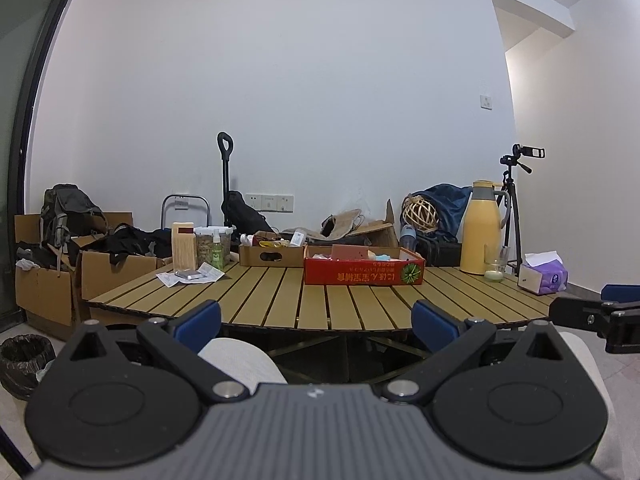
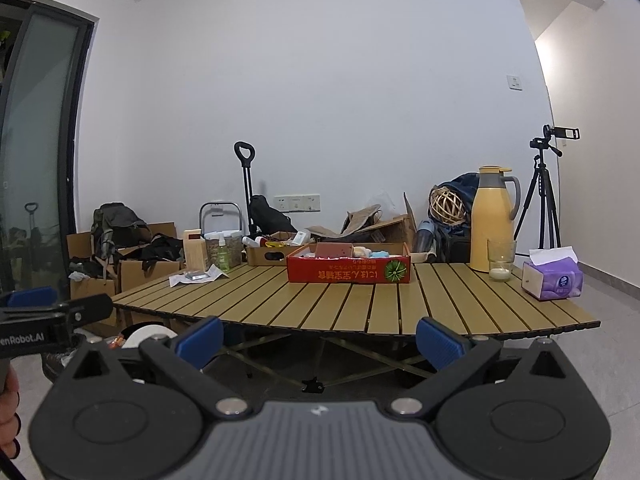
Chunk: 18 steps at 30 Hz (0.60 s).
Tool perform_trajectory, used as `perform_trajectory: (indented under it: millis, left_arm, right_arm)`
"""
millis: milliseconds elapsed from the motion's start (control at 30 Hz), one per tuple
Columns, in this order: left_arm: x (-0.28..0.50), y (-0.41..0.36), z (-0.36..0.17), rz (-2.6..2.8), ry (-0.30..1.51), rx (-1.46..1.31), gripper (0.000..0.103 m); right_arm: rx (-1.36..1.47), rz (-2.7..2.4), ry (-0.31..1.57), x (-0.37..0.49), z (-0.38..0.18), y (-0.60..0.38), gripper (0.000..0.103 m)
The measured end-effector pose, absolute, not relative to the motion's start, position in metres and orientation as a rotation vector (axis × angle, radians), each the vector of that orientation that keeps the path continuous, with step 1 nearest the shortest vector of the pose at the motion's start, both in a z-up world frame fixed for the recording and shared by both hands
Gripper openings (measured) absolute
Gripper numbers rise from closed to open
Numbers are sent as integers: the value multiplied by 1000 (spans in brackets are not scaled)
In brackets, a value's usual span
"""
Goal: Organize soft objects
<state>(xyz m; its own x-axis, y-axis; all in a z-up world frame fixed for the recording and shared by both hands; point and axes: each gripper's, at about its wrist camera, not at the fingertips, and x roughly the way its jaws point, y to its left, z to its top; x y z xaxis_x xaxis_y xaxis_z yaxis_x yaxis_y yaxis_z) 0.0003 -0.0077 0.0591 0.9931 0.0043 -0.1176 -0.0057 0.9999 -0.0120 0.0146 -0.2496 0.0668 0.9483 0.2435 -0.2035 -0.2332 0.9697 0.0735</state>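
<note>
The red box (image 1: 363, 271) sits toward the far middle of the slatted worktop (image 1: 280, 300), long axis running left to right, its printed long side facing the cameras. Soft objects (image 2: 362, 251) lie inside, only their tops showing over the rim: pale, pink and light blue pieces, too small to identify. Behind its left end stands a cardboard tray (image 1: 272, 255). A yellow jug (image 1: 480, 232), a glass (image 1: 496, 266) and a tissue pack (image 1: 543, 278) hold the right end; a wooden block (image 1: 183, 246), a jar (image 1: 210, 246) and papers (image 1: 190, 276) hold the far left corner. The near half of the slats is bare, up to the curved front edge. Both tools hang before and below that edge, apart from everything: left tool (image 1: 316, 320) spread wide and holding nothing, right tool (image 2: 318, 334) likewise wide and unloaded.
</note>
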Motion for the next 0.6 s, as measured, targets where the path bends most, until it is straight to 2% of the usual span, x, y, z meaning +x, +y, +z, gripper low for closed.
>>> perform_trajectory:
  millis: [600]
  left_arm:
    - [-6, -10, 60, -3, 104, -3, 103]
  right_arm:
    - [56, 246, 210, 12, 68, -251, 103]
